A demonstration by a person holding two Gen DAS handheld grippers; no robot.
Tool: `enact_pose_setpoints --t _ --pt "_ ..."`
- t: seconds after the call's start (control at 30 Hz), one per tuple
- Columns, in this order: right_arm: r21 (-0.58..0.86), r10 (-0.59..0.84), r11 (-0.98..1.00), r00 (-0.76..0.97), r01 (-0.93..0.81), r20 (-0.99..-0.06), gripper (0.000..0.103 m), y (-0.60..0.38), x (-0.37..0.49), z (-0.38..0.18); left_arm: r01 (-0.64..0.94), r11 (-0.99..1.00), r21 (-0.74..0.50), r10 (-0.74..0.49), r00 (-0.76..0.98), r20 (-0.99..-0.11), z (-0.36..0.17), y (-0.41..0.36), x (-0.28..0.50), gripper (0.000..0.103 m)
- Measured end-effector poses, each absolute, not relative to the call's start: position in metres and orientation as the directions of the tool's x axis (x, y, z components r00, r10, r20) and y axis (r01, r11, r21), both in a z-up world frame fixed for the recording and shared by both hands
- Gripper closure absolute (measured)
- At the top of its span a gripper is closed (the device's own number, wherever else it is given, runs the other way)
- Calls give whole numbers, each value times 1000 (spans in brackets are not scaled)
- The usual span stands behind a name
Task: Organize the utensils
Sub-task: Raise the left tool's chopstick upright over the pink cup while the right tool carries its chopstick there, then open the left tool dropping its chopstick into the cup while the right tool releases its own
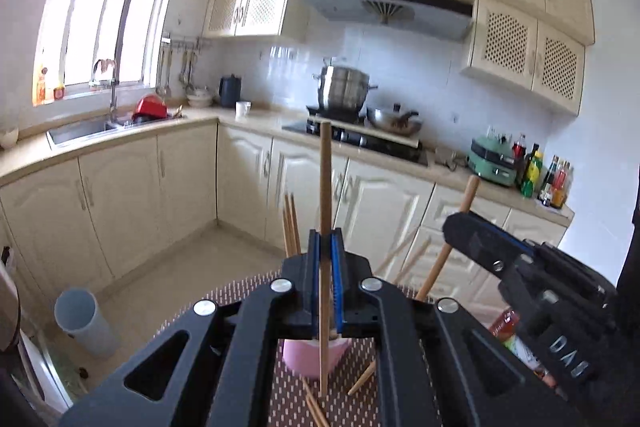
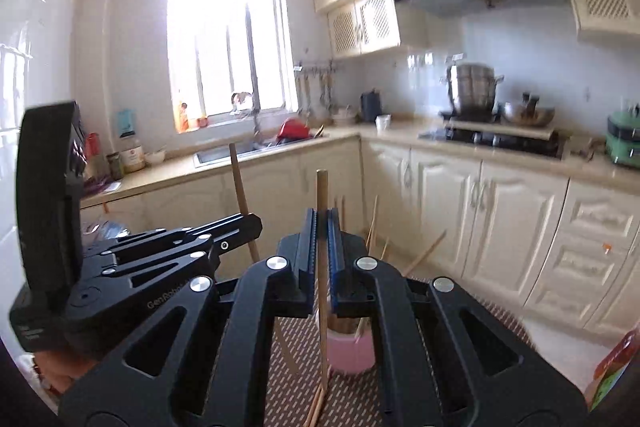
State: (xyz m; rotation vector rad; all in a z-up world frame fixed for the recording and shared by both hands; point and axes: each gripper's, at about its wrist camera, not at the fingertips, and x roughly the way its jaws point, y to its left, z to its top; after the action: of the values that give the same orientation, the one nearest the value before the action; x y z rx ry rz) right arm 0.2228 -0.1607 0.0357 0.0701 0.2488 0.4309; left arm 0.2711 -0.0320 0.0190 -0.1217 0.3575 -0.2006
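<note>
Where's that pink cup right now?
The pink cup stands on the dotted mat, low in both wrist views, just beyond and below the closed left gripper, with chopsticks standing in it.

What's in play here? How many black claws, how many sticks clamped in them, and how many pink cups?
Grippers: 2, the left gripper and the right gripper, both shut.
Clamped chopsticks: 2, the left chopstick and the right chopstick.
Pink cup: 1.
Total: 5.
</note>
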Motion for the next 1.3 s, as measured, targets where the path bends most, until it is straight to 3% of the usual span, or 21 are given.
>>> enact_pose_setpoints --t 0.17,0.33,0.8,1.3 --pt "89 398 917 905 -388 -153 98 -156 236 42 169 974 -150 -203 945 -255 39 -38 284 97" --pt "95 378 925 919 -368 -112 98 -156 253 35 178 968 -174 -216 950 -227 37 -42 303 97" --pt "108 379 925 905 -365 -192 98 -158 273 4 163 966 -199 -223 918 -329 -16 -34 336 97" --pt "104 366 931 890 -351 -272 97 -167 273 -24 159 982 -102 -187 894 -408 -54 -48 338 97"
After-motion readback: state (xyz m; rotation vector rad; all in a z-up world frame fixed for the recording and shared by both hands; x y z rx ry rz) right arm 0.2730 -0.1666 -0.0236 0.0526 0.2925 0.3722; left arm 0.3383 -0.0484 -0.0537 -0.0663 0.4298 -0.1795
